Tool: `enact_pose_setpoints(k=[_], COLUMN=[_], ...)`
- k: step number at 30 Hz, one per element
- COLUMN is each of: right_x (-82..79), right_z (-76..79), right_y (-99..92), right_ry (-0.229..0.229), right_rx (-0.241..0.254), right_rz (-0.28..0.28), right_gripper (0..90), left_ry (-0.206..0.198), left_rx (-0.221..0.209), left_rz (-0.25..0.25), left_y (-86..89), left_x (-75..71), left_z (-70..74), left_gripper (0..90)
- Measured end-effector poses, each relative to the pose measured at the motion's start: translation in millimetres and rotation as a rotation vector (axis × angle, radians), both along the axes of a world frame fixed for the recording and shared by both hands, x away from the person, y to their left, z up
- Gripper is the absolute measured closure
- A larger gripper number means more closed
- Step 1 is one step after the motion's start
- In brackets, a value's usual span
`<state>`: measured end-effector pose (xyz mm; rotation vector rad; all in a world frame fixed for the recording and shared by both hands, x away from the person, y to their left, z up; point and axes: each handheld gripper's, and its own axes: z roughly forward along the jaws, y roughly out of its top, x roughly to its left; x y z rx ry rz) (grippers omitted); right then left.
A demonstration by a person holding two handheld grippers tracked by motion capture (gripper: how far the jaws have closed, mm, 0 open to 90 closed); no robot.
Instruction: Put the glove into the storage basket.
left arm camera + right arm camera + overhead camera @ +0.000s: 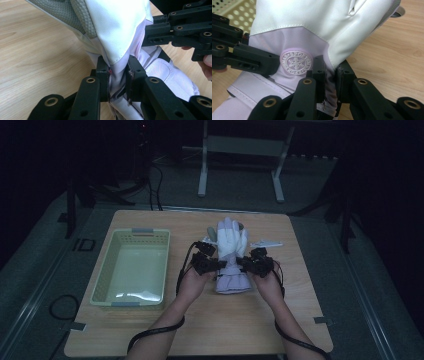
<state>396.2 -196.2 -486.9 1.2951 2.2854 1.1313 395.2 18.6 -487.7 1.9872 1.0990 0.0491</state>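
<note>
At the centre of the high view, a white glove [231,251] is pinched at its wrist from both sides: left gripper [209,263] and right gripper [252,262], jaws clamped on fabric. Lifting both evenly should carry it cleanly toward the basket [131,268], centre left.

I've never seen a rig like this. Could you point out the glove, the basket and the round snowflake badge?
glove [231,240]: high view, on its white palm.
basket [107,272]: high view, on its left wall.
snowflake badge [296,63]: right gripper view, on its centre, at the glove's wrist.
</note>
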Motion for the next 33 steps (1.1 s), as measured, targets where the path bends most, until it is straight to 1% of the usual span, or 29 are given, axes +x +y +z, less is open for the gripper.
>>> enact_pose_setpoints(k=[1,2,5,8,11,13,15,16,18,19,21,23,27,29,30,31,32,33], right_x=[-0.8,-1.8,-5.6,-7.0,-7.9,-8.5,-8.2,-8.2,-8.6,-9.2,-10.1,-11.8,-10.6,-11.3,-12.0,-12.0,-12.7,-13.8], right_z=[1.9,3.8,10.4,17.9,25.7,30.6,34.4,36.2,40.1,42.5,46.5,50.2,58.6,63.4,65.6,65.6,67.4,69.5], right_y=[1.8,4.1,13.0,20.5,29.2,35.9,43.2,47.5,56.7,61.3,69.9,79.6,92.9,101.1,105.5,105.5,110.2,117.6], right_ry=[-0.003,-0.01,-0.042,-0.058,-0.068,-0.081,-0.082,-0.08,-0.089,-0.09,-0.109,-0.131,-0.125,-0.126,-0.128,-0.128,-0.131,-0.136], right_rx=[0.0,0.0,-0.004,0.005,0.008,0.01,0.018,0.023,0.027,0.028,0.029,0.014,0.035,0.035,0.034,0.034,0.035,0.036], right_rz=[0.004,0.007,0.009,0.015,0.025,0.029,0.031,0.028,0.032,0.034,0.043,0.048,0.067,0.075,0.081,0.081,0.085,0.092], right_gripper=[80.0,80.0,80.1,80.2,80.2,80.2,80.2,80.2,80.2,80.2,80.2,80.3,80.6,80.6,80.6,80.6,80.6,80.6], left_ry=[0.0,0.0,-0.022,-0.034,-0.041,-0.054,-0.055,-0.064,-0.063,-0.068,-0.069,-0.077,-0.08,-0.079,-0.079,-0.079,-0.076,-0.077], left_rx=[0.007,0.002,0.017,0.018,0.031,0.05,0.066,0.078,0.086,0.095,0.101,0.119,0.11,0.114,0.121,0.121,0.134,0.145], left_rz=[-0.004,-0.001,0.012,0.023,0.028,0.037,0.047,0.05,0.06,0.057,0.064,0.069,0.085,0.088,0.087,0.087,0.09,0.092], left_y=[2.5,5.5,12.4,20.3,29.0,34.1,40.7,44.2,52.5,57.1,64.9,71.6,87.9,96.3,100.8,100.8,107.5,110.7], left_x=[-0.4,-0.8,-4.3,-7.9,-10.0,-11.9,-13.3,-14.1,-15.3,-15.8,-16.8,-18.0,-20.9,-23.0,-23.9,-23.9,-25.3,-26.0], left_z=[2.5,5.1,13.7,22.4,32.4,39.1,45.3,48.3,54.2,57.2,63.1,68.2,76.9,81.5,84.2,84.2,88.2,90.3], left_gripper=[76.0,76.0,76.1,76.2,76.2,76.2,76.2,76.3,76.3,76.3,76.3,76.4,76.3,76.4,76.4,76.4,76.4,76.3])
